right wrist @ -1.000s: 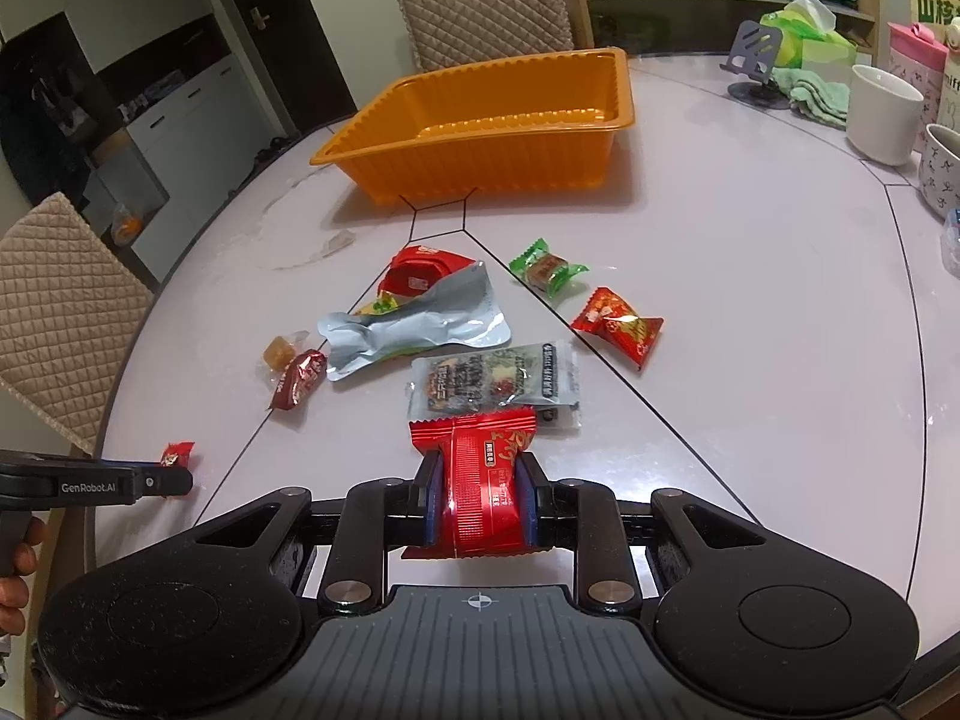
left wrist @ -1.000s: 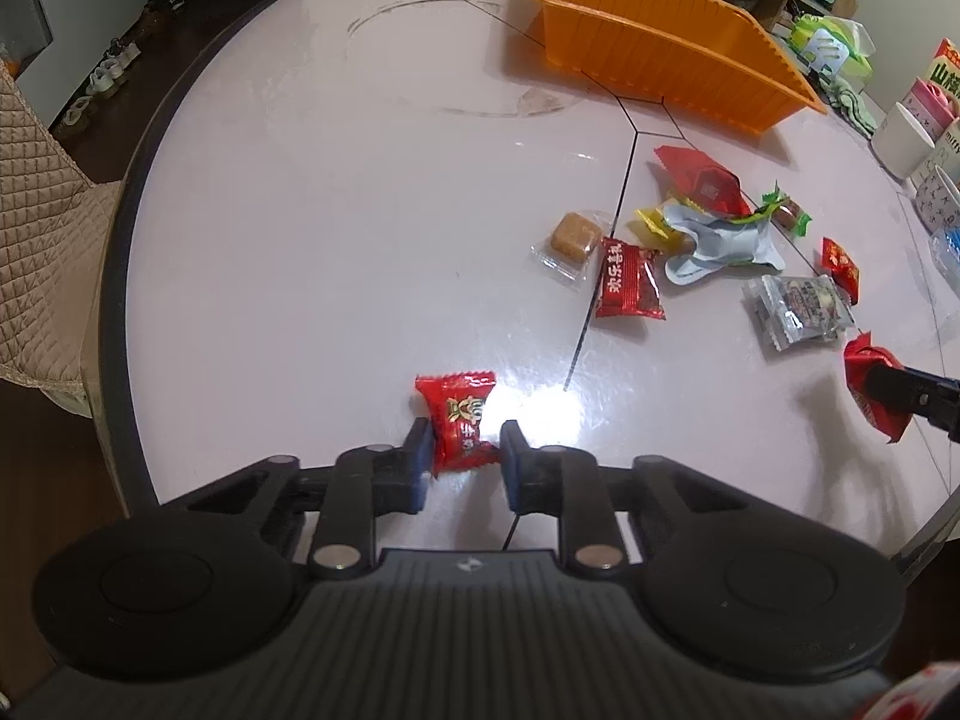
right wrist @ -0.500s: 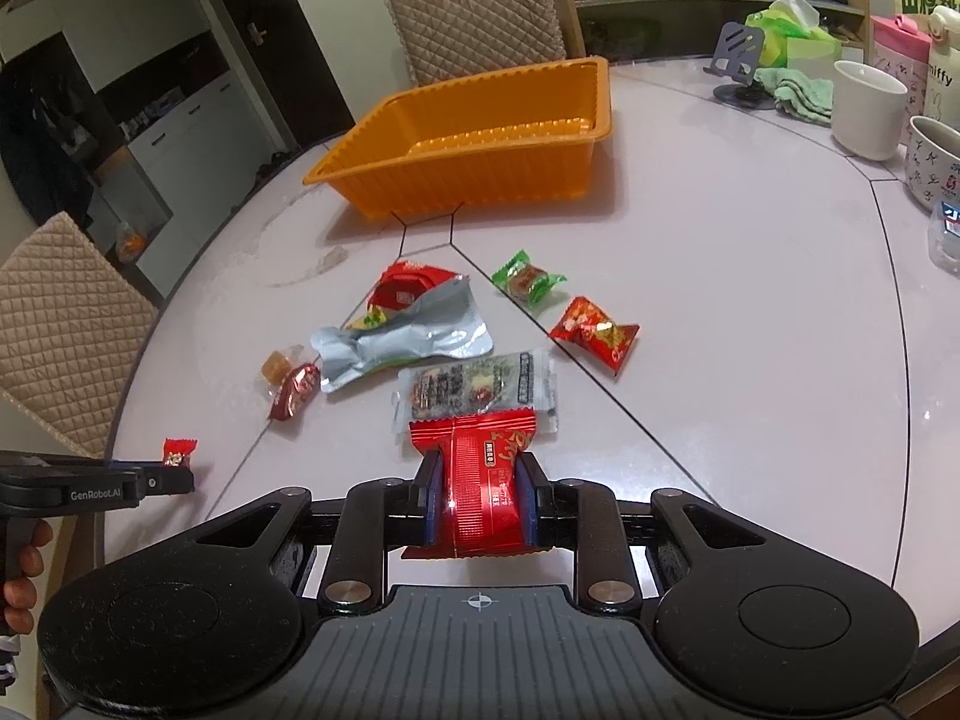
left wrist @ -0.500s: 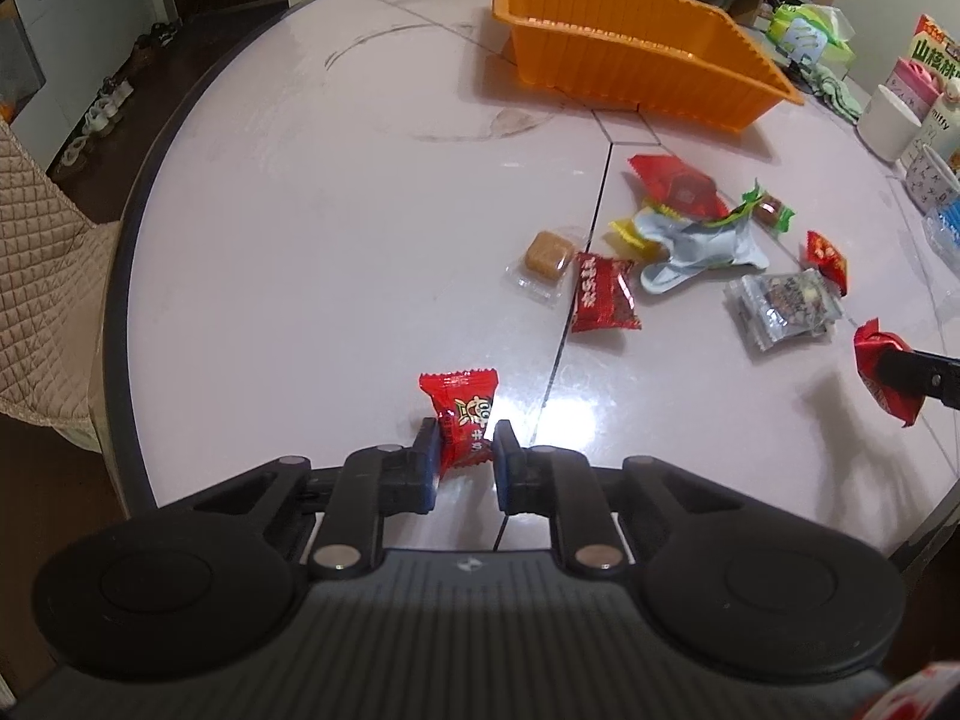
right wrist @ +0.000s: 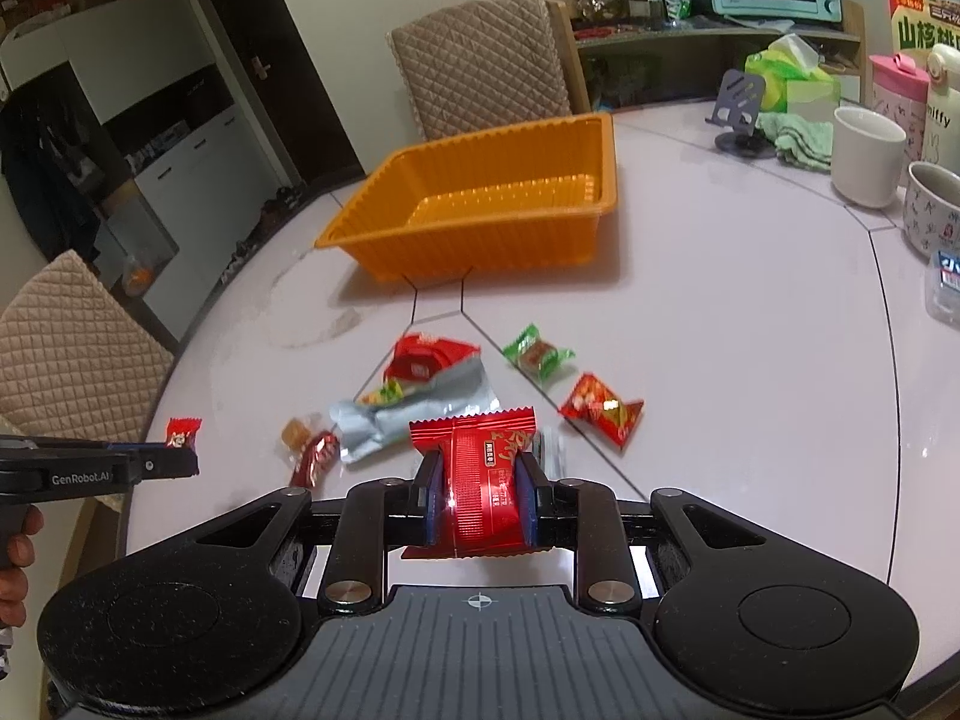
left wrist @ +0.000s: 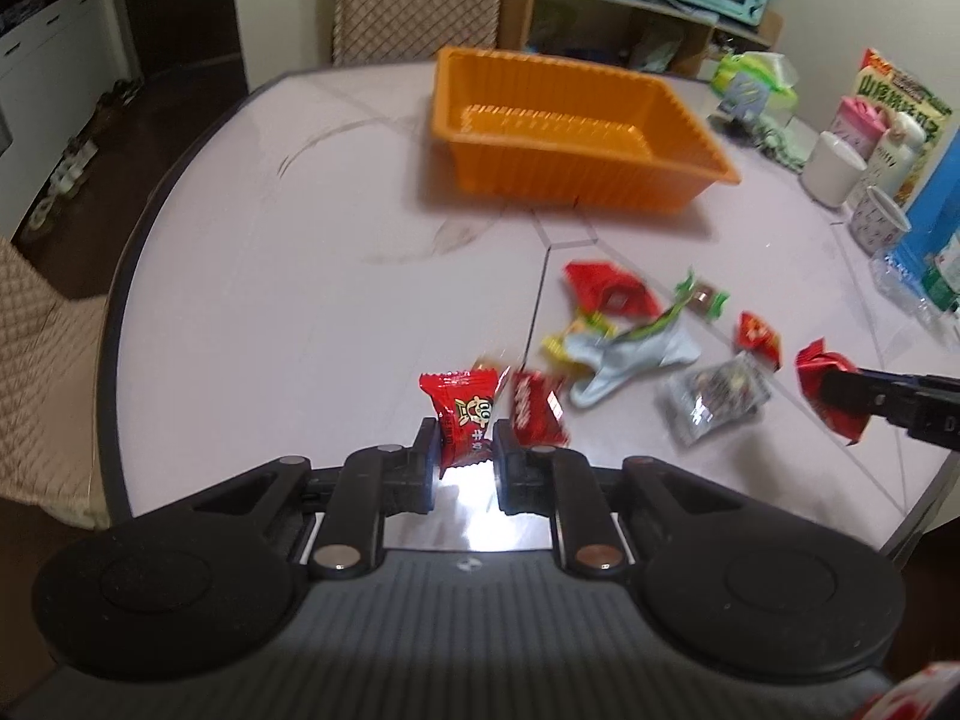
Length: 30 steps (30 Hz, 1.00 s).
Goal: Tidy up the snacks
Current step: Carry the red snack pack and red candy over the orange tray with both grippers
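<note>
Both grippers clear of the white round tabletop [right wrist: 750,360], each with a snack. The left gripper [left wrist: 462,456] has its jaws pinched tight on a small red candy packet with a cartoon print [left wrist: 462,414]; packet stands upright between the pads, top frill above them. The right gripper [right wrist: 477,492] is clamped on a larger red foil snack packet with a white label [right wrist: 480,480], pads pressing its two long sides, packet ends sticking out front and back. Landmark: the empty orange ribbed plastic tray [right wrist: 480,240] at the far side of the table. Nearer the cameras than the tray, a loose scatter of snacks lies on the table: a red pouch [right wrist: 429,357] closest to the tray, a crumpled silver foil bag [right wrist: 414,411] touching it on the near side, a green-wrapped sweet [right wrist: 537,357] to the right of the pouch, a red-orange wrapped sweet [right wrist: 603,411] nearer still. A clear-wrapped brown sweet [right wrist: 294,435] and a dark red wrapped sweet [right wrist: 315,456] lie left of the foil bag. A white mug [right wrist: 867,156] stands right of the tray, well apart from it. A quilted beige chair back [right wrist: 480,78] stands behind the tray.
</note>
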Each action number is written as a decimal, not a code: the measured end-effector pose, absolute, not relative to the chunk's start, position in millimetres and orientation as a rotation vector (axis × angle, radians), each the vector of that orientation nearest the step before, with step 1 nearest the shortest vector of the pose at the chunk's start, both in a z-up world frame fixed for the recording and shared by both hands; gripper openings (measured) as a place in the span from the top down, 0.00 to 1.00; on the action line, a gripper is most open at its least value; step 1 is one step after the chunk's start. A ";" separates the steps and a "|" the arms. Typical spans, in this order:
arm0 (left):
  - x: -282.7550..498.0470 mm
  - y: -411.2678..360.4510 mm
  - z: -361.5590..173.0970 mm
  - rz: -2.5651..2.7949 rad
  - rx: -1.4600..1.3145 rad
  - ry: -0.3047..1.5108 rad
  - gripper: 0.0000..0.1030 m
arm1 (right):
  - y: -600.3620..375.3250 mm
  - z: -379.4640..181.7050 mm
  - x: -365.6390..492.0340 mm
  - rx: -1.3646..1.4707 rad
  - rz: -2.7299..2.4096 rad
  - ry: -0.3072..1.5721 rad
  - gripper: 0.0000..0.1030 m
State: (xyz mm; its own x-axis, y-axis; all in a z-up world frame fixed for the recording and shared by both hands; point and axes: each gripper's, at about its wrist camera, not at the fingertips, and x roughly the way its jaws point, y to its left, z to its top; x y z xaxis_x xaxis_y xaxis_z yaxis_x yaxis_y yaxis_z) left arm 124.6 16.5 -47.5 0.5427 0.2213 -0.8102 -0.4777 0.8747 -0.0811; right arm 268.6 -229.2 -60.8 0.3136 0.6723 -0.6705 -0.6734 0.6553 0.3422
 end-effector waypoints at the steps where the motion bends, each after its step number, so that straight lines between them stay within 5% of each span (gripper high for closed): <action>1: 128.5 17.3 -44.6 0.413 -0.306 0.902 0.85 | -227.6 -59.1 270.4 0.002 0.885 0.880 0.75; 30: 311.6 81.9 -12.8 0.251 -0.264 0.783 0.85 | -125.9 -28.1 400.4 0.083 0.873 0.797 0.75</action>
